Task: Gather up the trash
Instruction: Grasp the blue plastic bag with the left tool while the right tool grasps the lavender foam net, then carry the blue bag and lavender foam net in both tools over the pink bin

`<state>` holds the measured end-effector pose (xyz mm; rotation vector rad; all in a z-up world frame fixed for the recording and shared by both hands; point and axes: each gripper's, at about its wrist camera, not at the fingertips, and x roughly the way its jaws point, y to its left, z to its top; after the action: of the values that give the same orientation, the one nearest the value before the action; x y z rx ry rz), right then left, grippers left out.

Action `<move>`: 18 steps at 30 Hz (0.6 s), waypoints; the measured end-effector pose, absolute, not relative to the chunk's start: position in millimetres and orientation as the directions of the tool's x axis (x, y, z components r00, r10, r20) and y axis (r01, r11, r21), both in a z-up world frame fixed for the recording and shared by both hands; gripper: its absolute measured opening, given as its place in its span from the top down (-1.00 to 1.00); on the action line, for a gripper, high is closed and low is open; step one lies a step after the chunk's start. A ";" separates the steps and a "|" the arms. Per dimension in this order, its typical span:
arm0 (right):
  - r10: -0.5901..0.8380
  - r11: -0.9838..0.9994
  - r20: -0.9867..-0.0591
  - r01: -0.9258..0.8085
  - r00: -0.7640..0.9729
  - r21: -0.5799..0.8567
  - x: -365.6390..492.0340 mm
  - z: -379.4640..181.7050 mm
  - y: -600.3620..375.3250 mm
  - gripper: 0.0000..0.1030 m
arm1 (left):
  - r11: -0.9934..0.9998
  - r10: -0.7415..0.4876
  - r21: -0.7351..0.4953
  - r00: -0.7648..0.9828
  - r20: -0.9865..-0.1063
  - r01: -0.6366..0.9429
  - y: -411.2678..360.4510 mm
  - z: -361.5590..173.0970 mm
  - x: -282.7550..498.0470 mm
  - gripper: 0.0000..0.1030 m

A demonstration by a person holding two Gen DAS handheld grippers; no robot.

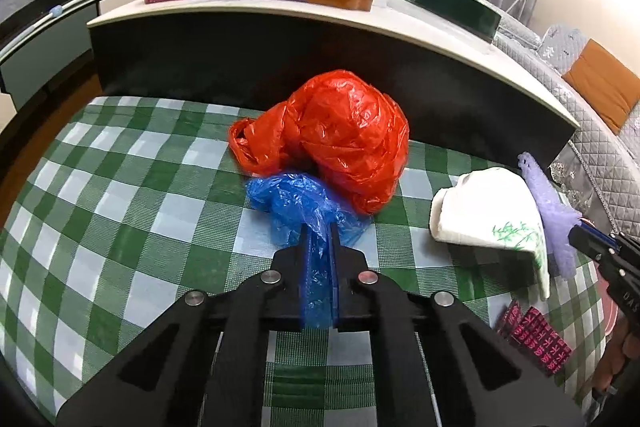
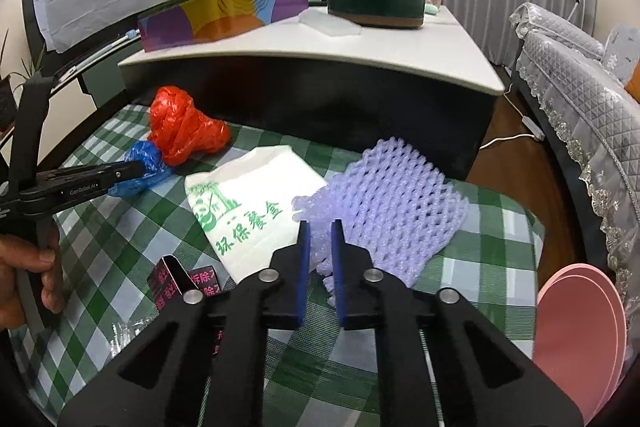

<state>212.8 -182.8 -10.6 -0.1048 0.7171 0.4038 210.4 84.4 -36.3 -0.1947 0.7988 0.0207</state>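
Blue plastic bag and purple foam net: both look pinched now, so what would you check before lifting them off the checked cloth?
1. Left gripper closed on the blue bag: ok.
2. Right gripper closed on the purple foam net: ok.
3. Blue bag free of the red bag: cannot tell, they touch.
4. Foam net clear of the white paper bag: cannot tell, edges meet.
5. Somewhere to drop the trash: cannot tell, no bin recognisable.
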 end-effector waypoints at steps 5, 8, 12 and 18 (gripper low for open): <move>0.323 0.925 -0.622 -0.377 0.713 0.049 203.4 5.8 -196.9 0.87 | 0.981 -0.047 -0.167 0.713 -0.699 -0.099 84.6 -27.8 200.2 0.94; 0.321 0.930 -0.602 -0.363 0.731 0.054 197.1 15.5 -206.5 0.87 | 0.983 -0.039 -0.158 0.724 -0.688 -0.097 82.4 -21.8 192.1 0.95; 0.319 0.936 -0.576 -0.346 0.753 0.066 186.9 27.8 -219.8 0.88 | 0.987 -0.034 -0.136 0.737 -0.675 -0.079 76.8 -11.2 178.5 0.95; 0.312 0.943 -0.541 -0.324 0.781 0.076 168.8 43.5 -237.3 0.88 | 0.991 -0.023 -0.118 0.759 -0.650 -0.071 72.2 7.8 157.6 0.95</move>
<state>168.8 -237.3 43.5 -0.0213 0.5810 0.3439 157.6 72.2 7.8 -0.1382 0.7086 0.0259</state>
